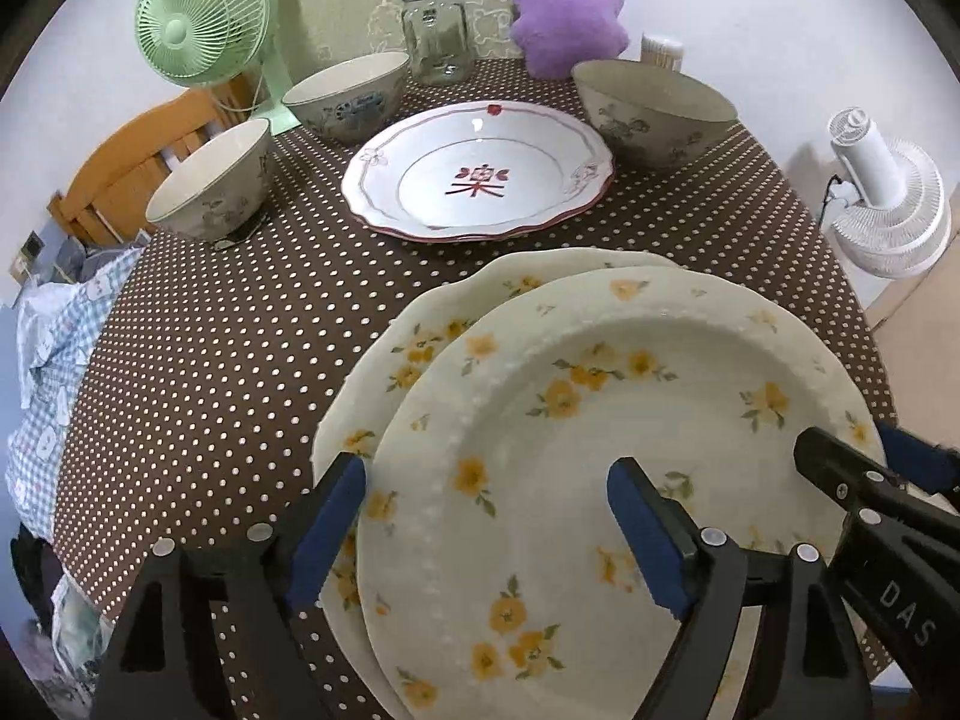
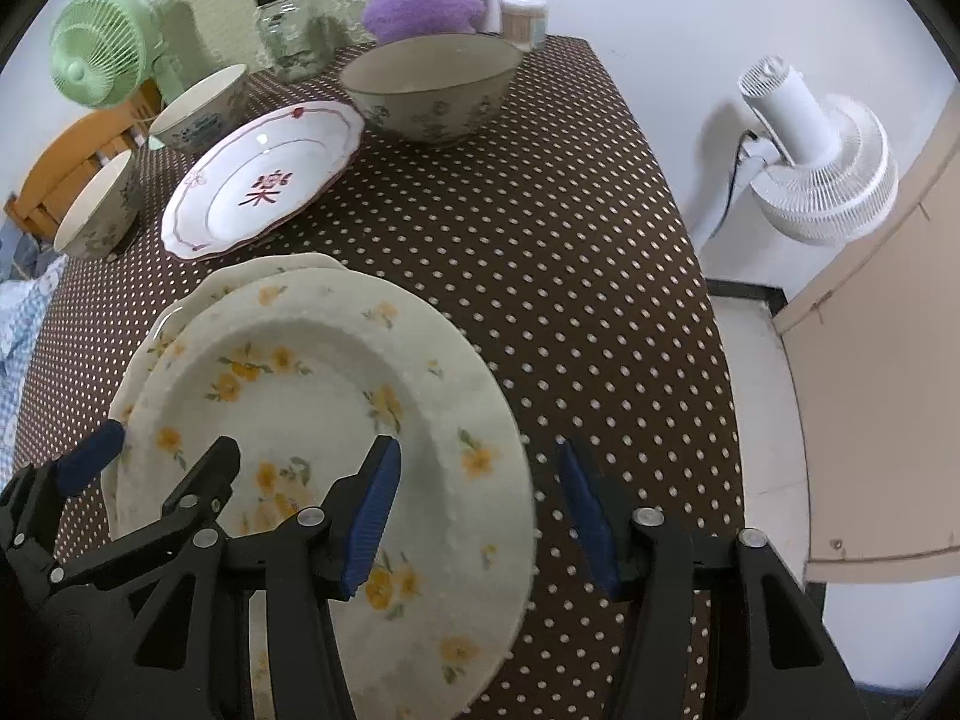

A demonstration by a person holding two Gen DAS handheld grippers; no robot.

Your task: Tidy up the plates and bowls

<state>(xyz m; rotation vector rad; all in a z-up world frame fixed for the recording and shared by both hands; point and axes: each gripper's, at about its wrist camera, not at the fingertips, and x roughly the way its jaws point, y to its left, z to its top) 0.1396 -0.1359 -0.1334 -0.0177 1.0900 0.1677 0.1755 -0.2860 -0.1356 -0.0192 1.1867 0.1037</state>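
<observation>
Cream china with yellow flowers: the top plate (image 1: 600, 450) lies on a matching lower plate (image 1: 420, 330), slightly offset, at the near end of the dotted tablecloth (image 1: 240, 330). The left gripper (image 1: 486, 534) and right gripper (image 2: 477, 516) straddle its opposite rims, jaws spread, pads not pressing.

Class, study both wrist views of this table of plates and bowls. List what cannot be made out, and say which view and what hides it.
- Lower yellow-flowered plate: both views, mostly covered by the top yellow-flowered plate.
- Near rim of the top plate: both views, cut off by the picture edge and the left gripper and right gripper.
- Contents of the small container at the back: too small.
</observation>
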